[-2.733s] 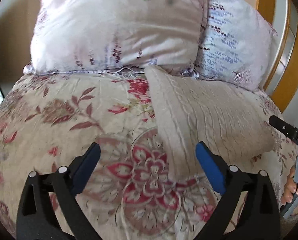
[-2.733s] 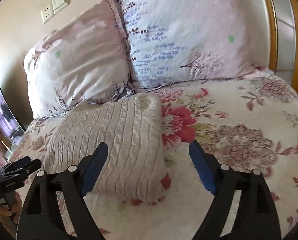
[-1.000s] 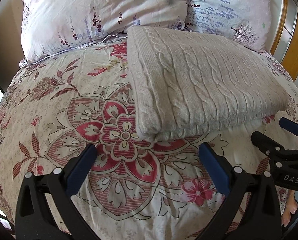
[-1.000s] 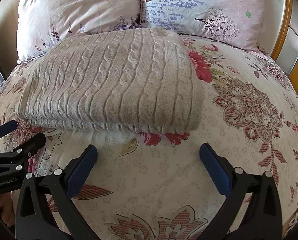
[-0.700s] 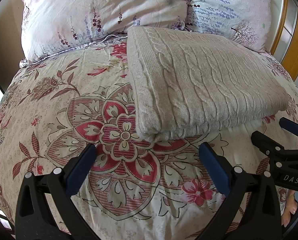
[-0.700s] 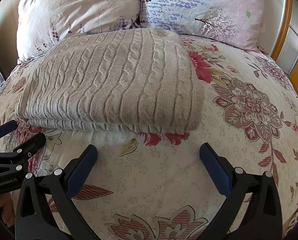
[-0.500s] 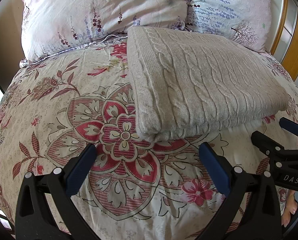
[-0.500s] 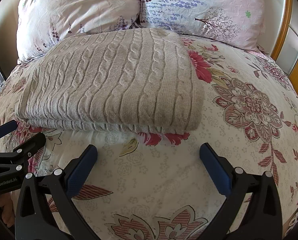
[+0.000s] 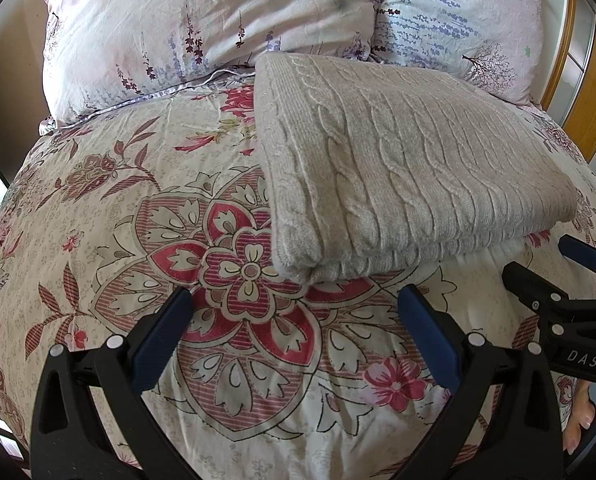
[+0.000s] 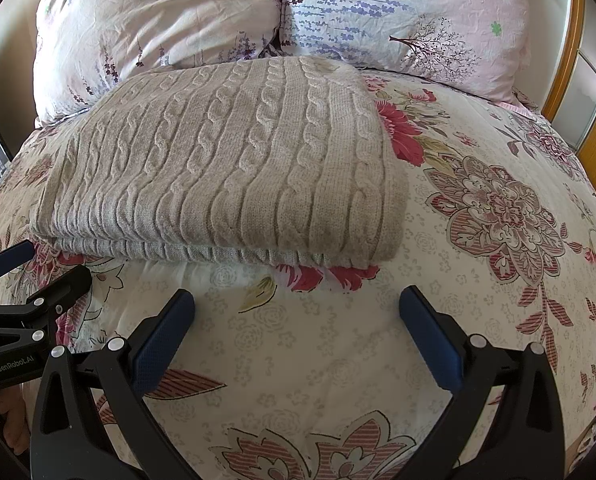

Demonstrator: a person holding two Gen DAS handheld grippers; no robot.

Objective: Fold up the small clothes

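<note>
Sweater folded, tongs clear

Lies as a neat rectangle, sweater [image 9: 398,160] [image 10: 226,168], on flowered bedspread [image 9: 138,200] just near of two pillows [image 10: 158,12]. Left tongs [image 9: 294,332] spread apart, gripping nothing. Right tongs [image 10: 296,328] likewise, near of sweater's edge.

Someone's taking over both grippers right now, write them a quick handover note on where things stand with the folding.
Left gripper: open, empty, above the floral bedspread, just short of the knit's near corner.
Right gripper: open, empty, short of the knit's near edge.
Beige cable-knit garment: folded into a neat rectangle on the bedspread, far edge by the two pillows.
Done: this piece looks folded.
Left: no other clothes in view; check outside the frame.
</note>
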